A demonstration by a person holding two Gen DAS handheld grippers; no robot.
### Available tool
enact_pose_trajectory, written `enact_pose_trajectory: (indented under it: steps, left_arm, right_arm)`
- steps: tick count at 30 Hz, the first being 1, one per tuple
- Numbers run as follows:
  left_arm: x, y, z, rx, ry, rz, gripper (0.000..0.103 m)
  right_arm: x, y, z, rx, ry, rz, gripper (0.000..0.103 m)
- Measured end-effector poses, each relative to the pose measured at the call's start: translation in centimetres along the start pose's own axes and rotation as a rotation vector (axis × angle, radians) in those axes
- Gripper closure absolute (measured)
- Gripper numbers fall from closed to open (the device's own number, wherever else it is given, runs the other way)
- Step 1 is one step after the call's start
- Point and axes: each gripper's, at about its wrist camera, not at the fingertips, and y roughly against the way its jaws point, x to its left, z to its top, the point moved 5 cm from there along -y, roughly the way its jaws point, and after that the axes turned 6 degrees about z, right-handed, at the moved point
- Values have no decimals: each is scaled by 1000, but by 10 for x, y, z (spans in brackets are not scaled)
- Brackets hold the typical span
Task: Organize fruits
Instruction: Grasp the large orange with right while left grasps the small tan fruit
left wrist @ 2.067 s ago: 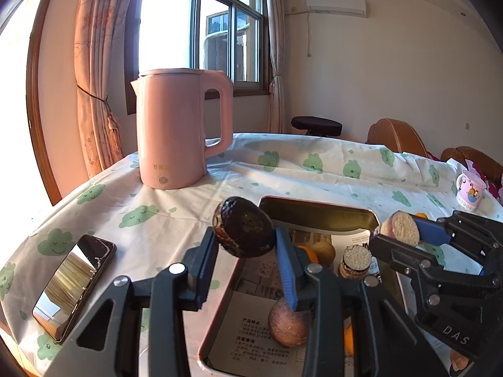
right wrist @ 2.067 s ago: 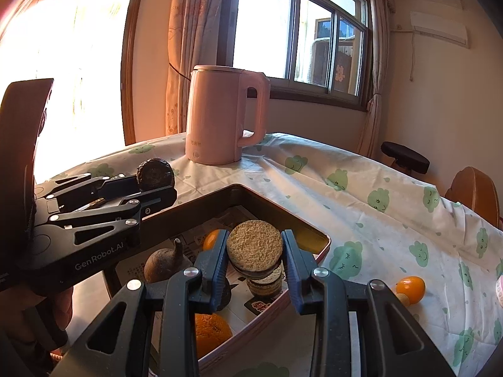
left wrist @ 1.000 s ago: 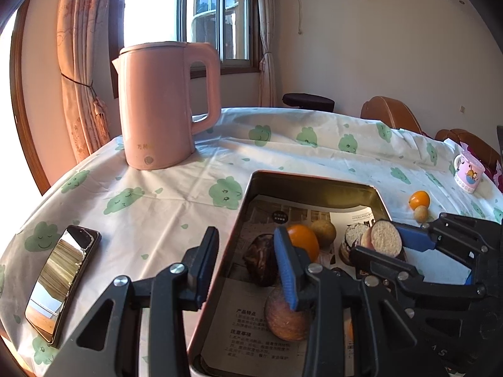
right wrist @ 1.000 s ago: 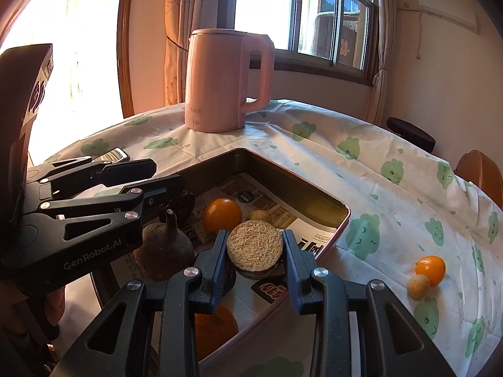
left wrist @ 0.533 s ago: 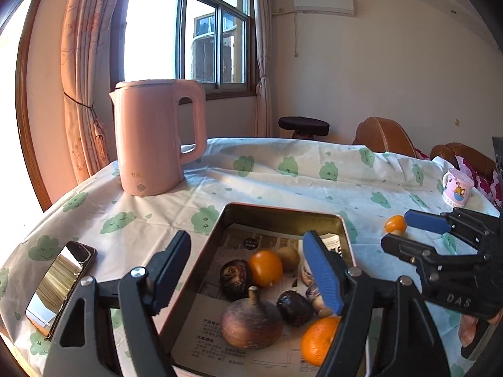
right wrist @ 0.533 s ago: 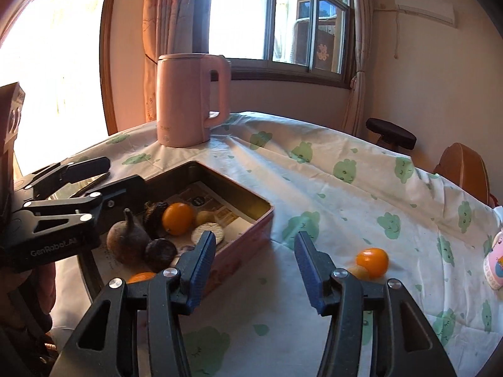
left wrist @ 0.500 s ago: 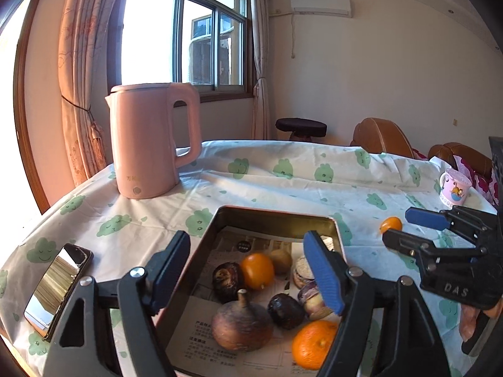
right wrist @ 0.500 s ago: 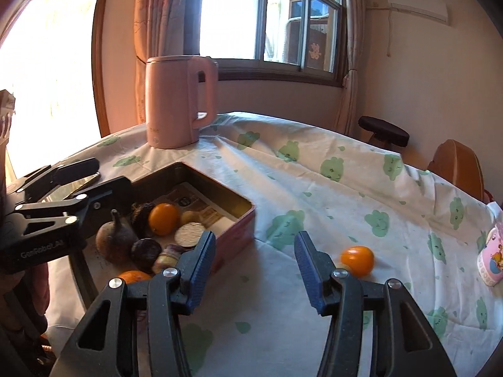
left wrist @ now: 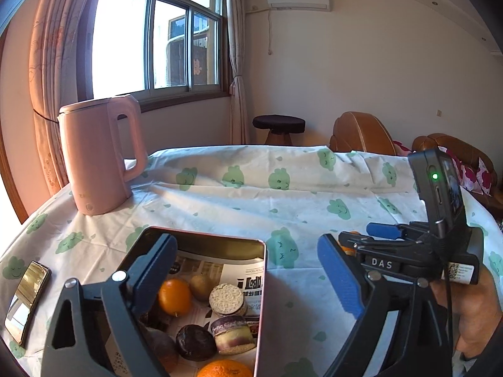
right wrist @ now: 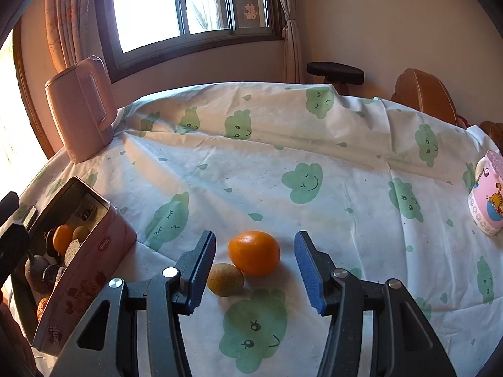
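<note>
orange (right wrist: 254, 253) on tablecloth between parted right gripper (right wrist: 254, 273) jaws, untouched, left gripper (left wrist: 248, 278) just widened, empty

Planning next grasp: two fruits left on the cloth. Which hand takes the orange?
Right. The right gripper is open with the orange between its fingers, the small brown fruit beside it. The left gripper is open over the tin.

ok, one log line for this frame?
left gripper: open, over tin | right gripper: open, astride orange | kiwi: touching orange
</note>
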Motion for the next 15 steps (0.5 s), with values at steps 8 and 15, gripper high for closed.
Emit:
enact_pose_trajectory:
  steps: [8,15]
  left_arm:
    - [-20,0,4,-4,-25,-16,9]
    - [-56,-18,0,51,-62,-62,9]
  right_arm:
    - [-6,-20,-5,67,-51,55,64]
    - [-31,8,-9,-2,-94,54,65]
